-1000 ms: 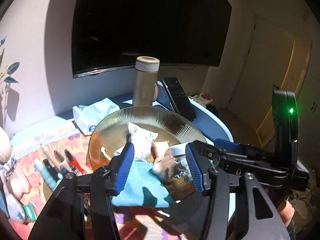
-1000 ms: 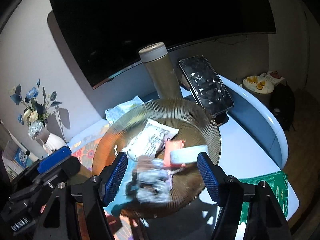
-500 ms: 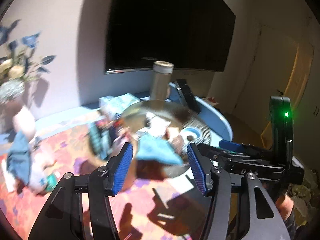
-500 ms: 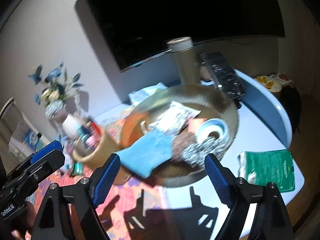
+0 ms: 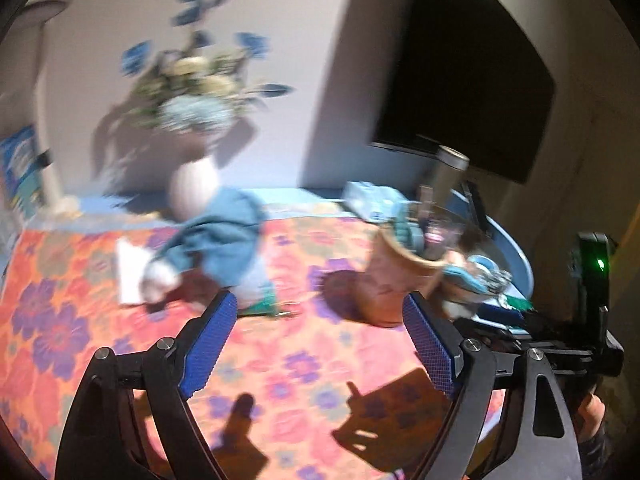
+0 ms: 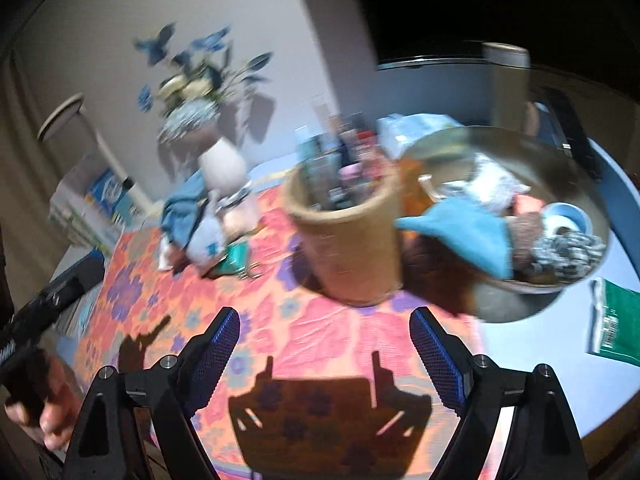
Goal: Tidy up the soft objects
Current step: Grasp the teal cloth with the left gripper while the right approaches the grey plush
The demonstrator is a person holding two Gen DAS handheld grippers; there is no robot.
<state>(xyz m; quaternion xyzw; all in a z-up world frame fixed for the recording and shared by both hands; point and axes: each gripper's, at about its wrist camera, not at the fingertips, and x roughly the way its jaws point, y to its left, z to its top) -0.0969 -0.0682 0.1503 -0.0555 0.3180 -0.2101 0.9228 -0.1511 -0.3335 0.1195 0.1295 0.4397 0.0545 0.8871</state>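
Note:
Both views are motion-blurred. A glass bowl [image 6: 576, 148] at the right holds a light blue cloth [image 6: 468, 236], a grey knitted item [image 6: 568, 252], a white packet and a blue roll. A teal cloth [image 5: 224, 236] with white soft items lies in a heap by the white vase [image 5: 192, 192]; the heap also shows in the right wrist view [image 6: 188, 216]. My left gripper [image 5: 320, 340] is open and empty above the floral tablecloth, near the heap. My right gripper [image 6: 324, 352] is open and empty, in front of the brown cup.
A brown cup [image 6: 348, 240] full of pens stands mid-table beside the bowl. A steel flask [image 6: 508, 84], a tissue pack [image 5: 372, 200], a phone and a dark TV are behind. A green packet [image 6: 612, 320] lies at the right edge. The floral cloth [image 5: 120, 340] covers the table's left part.
Both grippers have pulled back from the bowl and swung left. The view now takes in the cup, the vase and the teal cloth heap. Both stay open and empty.

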